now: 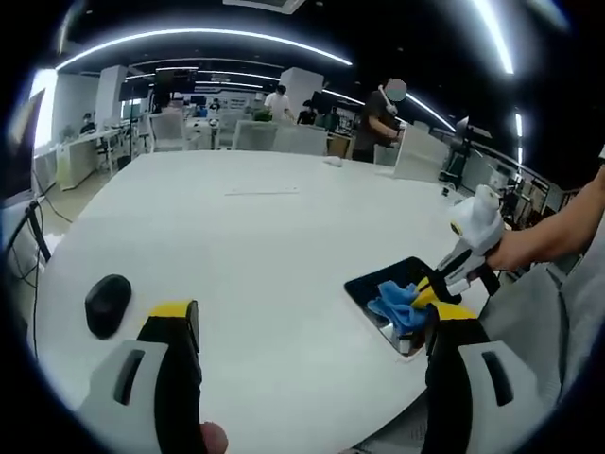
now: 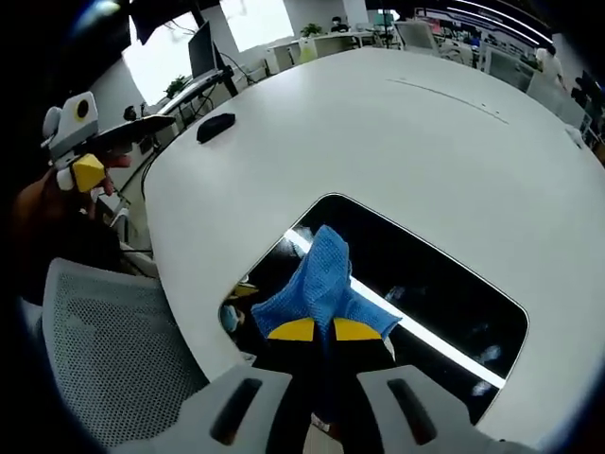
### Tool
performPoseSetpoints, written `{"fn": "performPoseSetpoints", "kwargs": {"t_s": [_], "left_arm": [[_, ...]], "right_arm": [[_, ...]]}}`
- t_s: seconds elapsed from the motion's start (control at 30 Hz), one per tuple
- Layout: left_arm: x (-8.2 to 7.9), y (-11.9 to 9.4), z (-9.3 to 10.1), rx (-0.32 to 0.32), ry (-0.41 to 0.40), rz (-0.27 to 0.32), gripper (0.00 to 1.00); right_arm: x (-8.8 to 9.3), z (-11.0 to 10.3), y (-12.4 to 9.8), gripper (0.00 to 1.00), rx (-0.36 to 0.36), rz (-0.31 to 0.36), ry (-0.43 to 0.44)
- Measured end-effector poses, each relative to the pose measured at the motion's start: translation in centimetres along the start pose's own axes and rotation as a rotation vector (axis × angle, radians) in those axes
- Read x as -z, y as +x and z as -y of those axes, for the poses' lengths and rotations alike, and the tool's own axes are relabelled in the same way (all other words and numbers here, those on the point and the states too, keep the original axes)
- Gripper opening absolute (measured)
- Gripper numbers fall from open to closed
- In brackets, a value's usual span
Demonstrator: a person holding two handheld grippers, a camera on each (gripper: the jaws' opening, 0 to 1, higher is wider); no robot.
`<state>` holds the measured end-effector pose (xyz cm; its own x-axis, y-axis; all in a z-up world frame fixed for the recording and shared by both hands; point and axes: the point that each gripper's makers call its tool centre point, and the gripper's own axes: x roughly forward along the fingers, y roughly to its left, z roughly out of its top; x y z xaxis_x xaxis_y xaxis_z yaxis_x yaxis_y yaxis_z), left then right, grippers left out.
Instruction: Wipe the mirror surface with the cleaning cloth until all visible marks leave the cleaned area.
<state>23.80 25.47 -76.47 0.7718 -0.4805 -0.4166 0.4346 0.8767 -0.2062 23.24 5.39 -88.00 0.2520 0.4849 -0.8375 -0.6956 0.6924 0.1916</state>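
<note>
Left gripper view: left gripper (image 1: 307, 364) hangs released, nothing betw jaws, over white counter (image 1: 255, 246); mirror (image 1: 392, 298) at counter edge.

Right gripper view: right gripper (image 2: 316, 329) clenched on blue cloth (image 2: 321, 279), pressed on mirror (image 2: 425, 284). Cloth soft, light; pinch bunched middle. Mirror probably fragile.

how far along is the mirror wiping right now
Done: the right gripper has the blue cleaning cloth clamped and resting on the dark rectangular mirror lying on the white table. In hand: wiping near the mirror's near end. Left: faint smudges show toward the far corner, so that area looks unwiped. The left gripper is open, off the mirror.
</note>
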Motion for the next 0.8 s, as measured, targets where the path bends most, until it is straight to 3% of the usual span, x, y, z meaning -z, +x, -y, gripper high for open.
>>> {"fn": "performPoseSetpoints", "kwargs": {"t_s": [0.8], "left_arm": [[0.1,0.0,1.1,0.027,0.018,-0.006,0.99]], "right_arm": [[2.2,-2.0,-0.7,0.00,-0.023,-0.002,0.021]]}}
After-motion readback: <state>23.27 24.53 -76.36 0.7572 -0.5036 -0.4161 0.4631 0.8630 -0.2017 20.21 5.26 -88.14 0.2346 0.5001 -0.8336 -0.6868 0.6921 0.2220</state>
